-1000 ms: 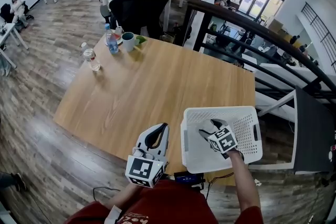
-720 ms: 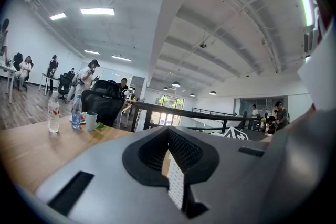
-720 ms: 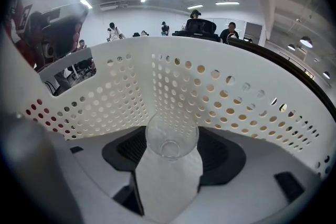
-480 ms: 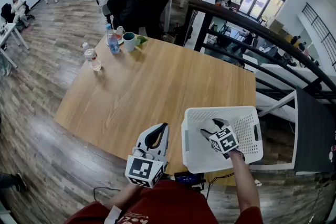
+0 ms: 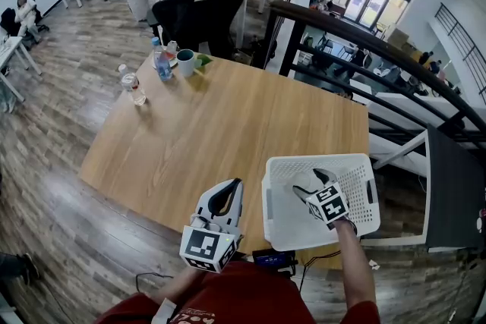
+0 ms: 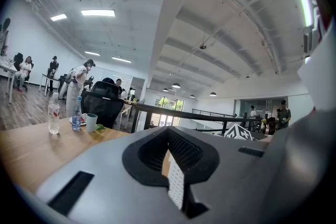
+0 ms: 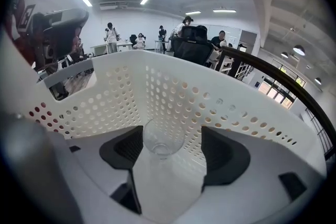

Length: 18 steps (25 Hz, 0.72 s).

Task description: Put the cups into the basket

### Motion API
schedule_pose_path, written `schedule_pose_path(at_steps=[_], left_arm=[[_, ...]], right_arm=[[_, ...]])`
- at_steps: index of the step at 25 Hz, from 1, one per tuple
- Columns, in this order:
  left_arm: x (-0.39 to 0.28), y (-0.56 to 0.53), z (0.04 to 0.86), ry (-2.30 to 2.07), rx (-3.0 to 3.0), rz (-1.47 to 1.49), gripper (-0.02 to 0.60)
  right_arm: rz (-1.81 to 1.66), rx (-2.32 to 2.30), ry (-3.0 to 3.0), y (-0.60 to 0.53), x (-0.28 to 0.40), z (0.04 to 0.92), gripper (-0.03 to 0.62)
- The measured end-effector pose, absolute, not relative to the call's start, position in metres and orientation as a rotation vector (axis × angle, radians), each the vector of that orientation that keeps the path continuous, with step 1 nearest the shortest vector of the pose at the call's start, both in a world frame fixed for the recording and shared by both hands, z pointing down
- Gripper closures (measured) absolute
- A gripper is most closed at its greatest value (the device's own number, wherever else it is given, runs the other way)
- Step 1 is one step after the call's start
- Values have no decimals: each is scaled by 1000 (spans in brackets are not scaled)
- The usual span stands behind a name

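A clear glass cup [image 7: 163, 139] stands upright on the floor of the white perforated basket [image 5: 357, 220], near its wall. My right gripper [image 5: 310, 180] reaches down into the basket. Its jaws have just been opening and stand on either side of the cup, with the pads [image 7: 123, 150] off the glass. The cup is hidden in the head view. My left gripper [image 5: 232, 187] hangs level over the table's near edge, left of the basket, shut and empty. A teal cup [image 5: 185, 61] stands at the table's far left corner.
Two water bottles [image 5: 133, 84] [image 5: 161, 61] stand by the teal cup on the wooden table [image 5: 220, 125]. A black office chair [image 5: 199, 11] is behind that corner. A dark railing [image 5: 364, 34] runs along the far right. People move about in the background.
The right gripper's jaws stand a little wider around the cup than before. Both hands have hardly shifted. A person in the background has walked nearer the far table.
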<state>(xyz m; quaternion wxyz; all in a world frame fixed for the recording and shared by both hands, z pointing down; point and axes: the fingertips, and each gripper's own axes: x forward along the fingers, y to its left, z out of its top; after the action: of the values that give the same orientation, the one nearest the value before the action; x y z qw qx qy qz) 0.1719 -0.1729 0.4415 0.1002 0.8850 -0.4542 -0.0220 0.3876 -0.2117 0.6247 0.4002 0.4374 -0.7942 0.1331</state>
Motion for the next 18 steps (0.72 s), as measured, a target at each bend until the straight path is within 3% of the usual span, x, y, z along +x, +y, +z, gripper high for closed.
schedule_pose_path(at_steps=[18], left_arm=[[177, -169, 439, -1317, 2630, -66, 575]], right_arm=[[271, 1203, -2052, -207, 398, 582, 266]])
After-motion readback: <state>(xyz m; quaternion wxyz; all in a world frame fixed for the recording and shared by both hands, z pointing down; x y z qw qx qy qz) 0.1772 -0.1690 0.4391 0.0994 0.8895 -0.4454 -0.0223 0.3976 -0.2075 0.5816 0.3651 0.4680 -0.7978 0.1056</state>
